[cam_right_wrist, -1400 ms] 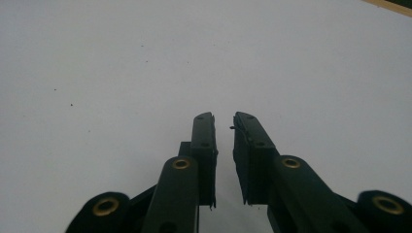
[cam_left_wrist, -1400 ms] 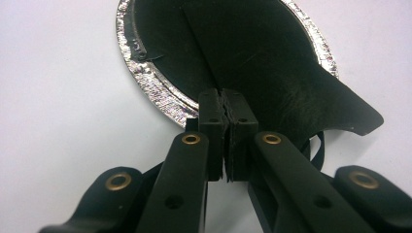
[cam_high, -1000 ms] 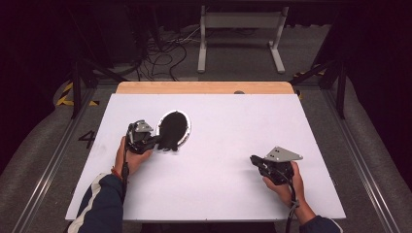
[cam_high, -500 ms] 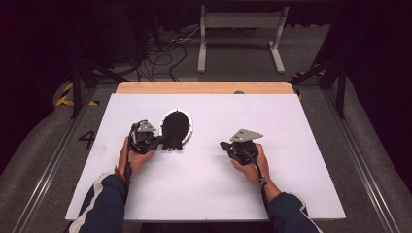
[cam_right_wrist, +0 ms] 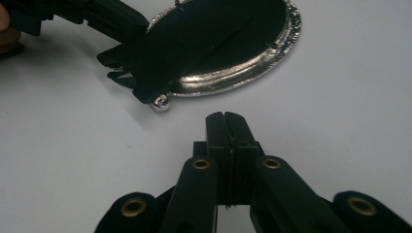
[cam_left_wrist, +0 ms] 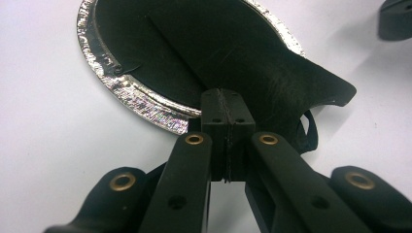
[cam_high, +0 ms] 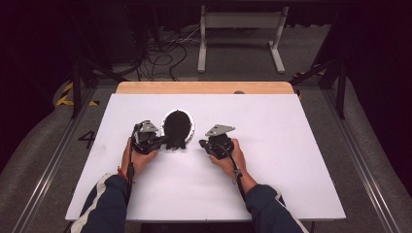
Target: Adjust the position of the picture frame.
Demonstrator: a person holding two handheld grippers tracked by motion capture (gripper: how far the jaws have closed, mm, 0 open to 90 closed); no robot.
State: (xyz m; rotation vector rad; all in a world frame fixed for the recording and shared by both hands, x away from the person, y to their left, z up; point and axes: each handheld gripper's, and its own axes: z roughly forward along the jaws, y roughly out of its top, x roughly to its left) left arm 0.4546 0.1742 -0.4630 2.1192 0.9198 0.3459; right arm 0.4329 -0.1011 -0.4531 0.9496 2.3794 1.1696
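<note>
Lying face down, oval frame sits between both closed grippers.

A black-backed oval frame with a glittering silver rim lies on the white table.

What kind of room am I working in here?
Probably a lab or recording studio, not a home: a white table in dark surroundings, loose cables on the grey floor behind it, and metal rails alongside.
</note>
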